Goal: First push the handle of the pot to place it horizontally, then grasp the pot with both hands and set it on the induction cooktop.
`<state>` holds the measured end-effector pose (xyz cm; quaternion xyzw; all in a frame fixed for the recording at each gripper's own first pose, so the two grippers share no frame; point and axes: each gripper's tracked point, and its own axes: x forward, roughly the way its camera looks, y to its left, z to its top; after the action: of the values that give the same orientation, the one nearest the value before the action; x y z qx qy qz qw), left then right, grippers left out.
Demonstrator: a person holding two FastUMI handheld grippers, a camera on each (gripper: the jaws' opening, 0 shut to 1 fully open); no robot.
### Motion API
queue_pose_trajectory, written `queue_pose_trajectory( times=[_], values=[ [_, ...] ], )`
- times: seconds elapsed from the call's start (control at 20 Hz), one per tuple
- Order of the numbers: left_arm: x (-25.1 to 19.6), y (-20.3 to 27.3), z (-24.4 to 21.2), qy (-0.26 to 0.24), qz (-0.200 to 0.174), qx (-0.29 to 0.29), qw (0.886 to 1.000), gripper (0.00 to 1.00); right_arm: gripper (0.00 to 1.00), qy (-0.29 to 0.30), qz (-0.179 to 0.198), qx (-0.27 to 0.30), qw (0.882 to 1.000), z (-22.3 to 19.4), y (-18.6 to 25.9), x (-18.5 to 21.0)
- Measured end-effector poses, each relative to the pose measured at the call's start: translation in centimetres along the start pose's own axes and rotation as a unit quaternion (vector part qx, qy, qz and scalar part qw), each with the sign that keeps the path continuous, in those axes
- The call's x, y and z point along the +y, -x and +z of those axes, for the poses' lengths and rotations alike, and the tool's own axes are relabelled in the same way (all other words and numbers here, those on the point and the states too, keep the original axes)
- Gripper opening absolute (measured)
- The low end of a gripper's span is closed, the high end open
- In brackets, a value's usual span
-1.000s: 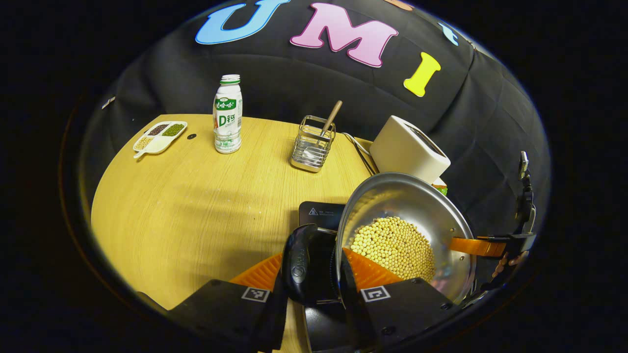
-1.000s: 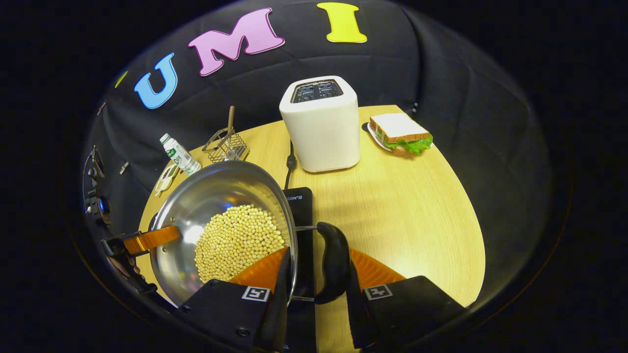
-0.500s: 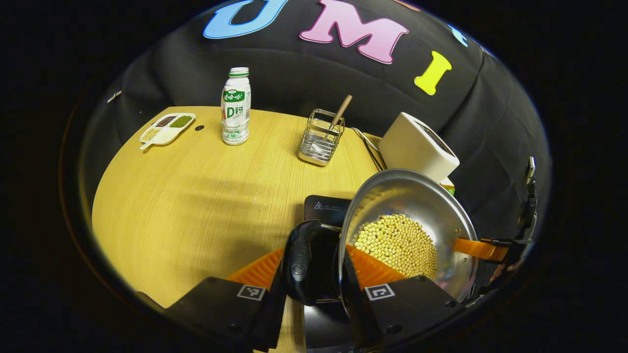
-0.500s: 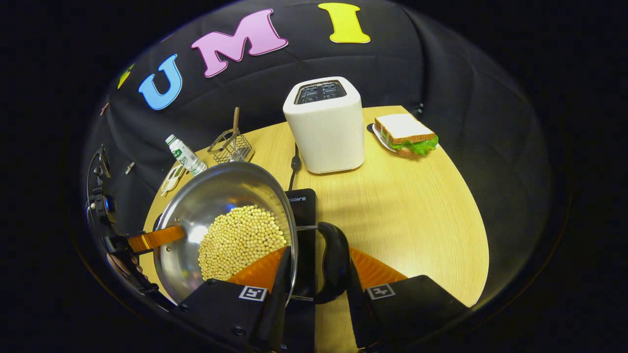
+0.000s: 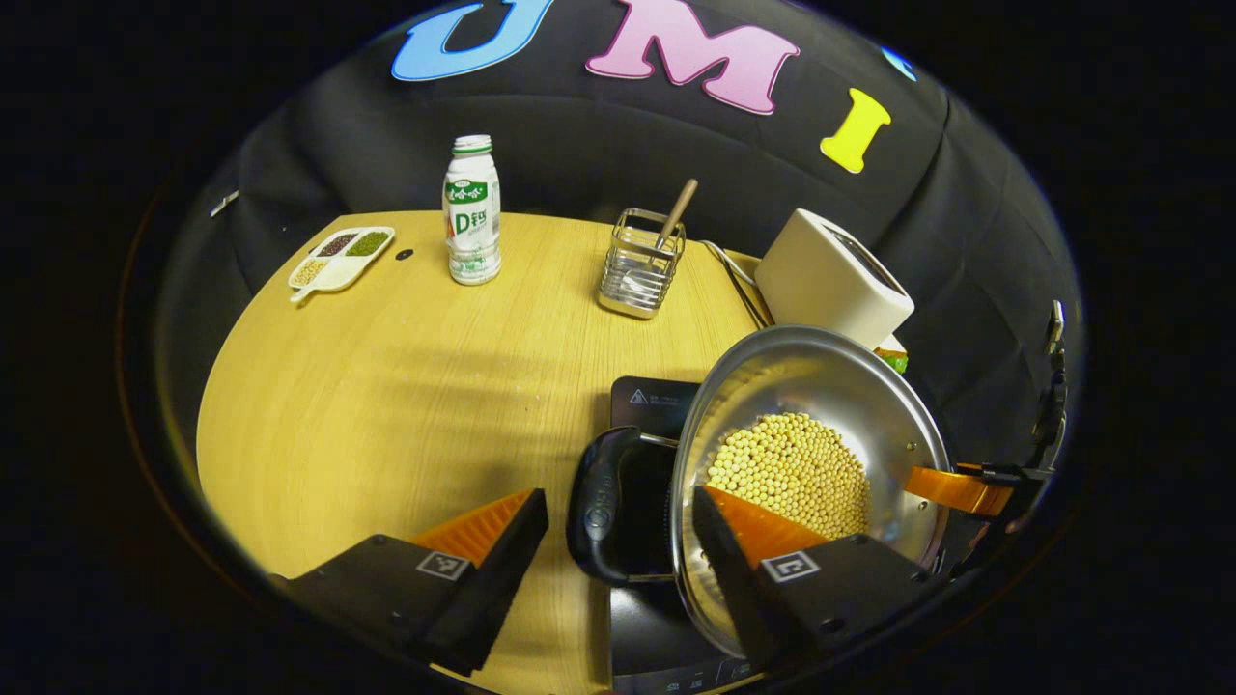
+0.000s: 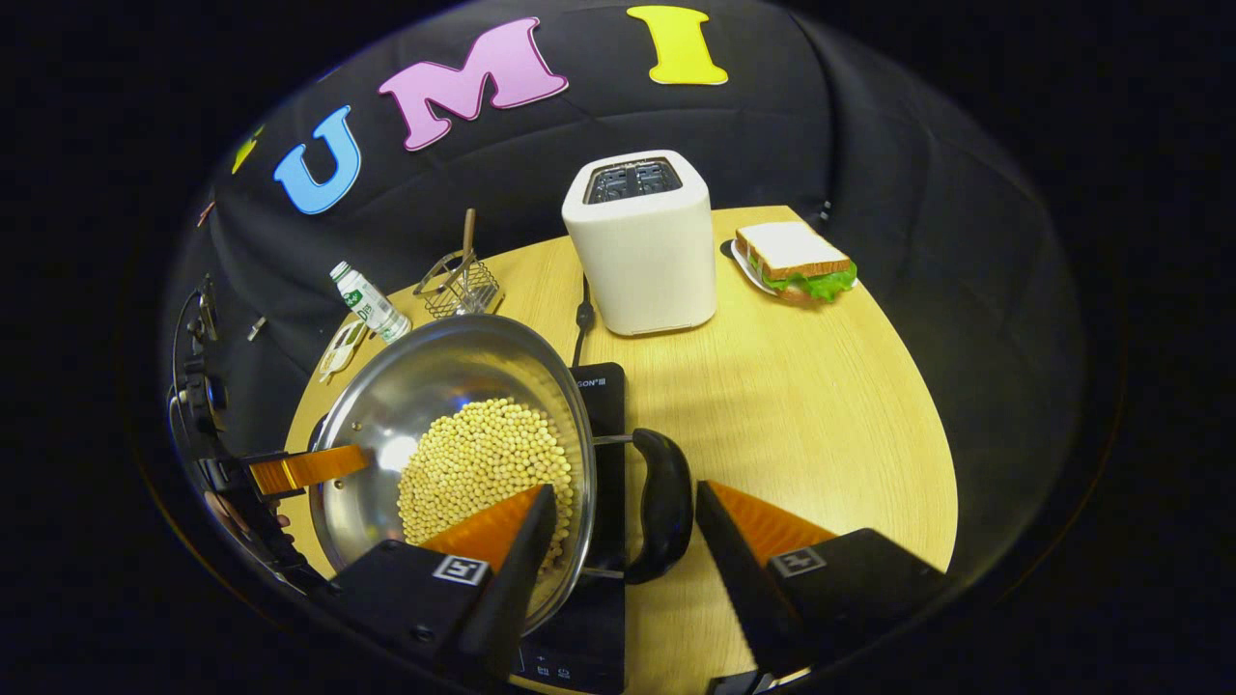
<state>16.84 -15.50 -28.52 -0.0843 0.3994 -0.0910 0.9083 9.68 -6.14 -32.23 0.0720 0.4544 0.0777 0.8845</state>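
Wooden table (image 5: 386,405), pot (image 5: 821,386) on cooktop (image 5: 649,403) — handles level, both tools spread.

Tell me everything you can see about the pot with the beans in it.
The pot is a shiny, shallow metal bowl shape with a thin rim, holding a heap of pale yellow beans. A black loop handle on wire brackets sticks out sideways on one side, and another on the opposite side. It sits on the black induction cooktop. Each open tool straddles a handle without pressing it.
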Motion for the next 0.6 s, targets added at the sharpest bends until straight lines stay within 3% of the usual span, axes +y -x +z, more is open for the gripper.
queue_pose_trajectory(
  times=[0.05,0.1,0.25,0.4,0.6],
  values=[
    [0.2,0.6,0.0,0.001,0.000,-0.003,1.000,0.96,0.98,0.000,-0.002,-0.009,1.000,0.2,0.7,0.2],
    [0.1,1.4,-0.1,0.003,-0.004,-0.006,1.000,0.96,1.00,0.000,-0.008,-0.017,1.000,0.3,1.2,0.3],
    [0.2,4.3,0.0,0.006,-0.015,-0.032,0.999,0.95,0.99,0.000,-0.026,-0.041,0.999,0.3,3.7,0.8],
    [2.3,8.0,0.6,-0.003,0.018,-0.075,0.997,0.96,0.99,-0.001,-0.040,-0.076,0.996,0.7,7.1,1.8],
    [4.0,14.6,2.6,-0.043,0.049,-0.160,0.985,0.95,0.99,0.012,-0.069,-0.147,0.987,2.2,12.6,2.5]
  ],
)
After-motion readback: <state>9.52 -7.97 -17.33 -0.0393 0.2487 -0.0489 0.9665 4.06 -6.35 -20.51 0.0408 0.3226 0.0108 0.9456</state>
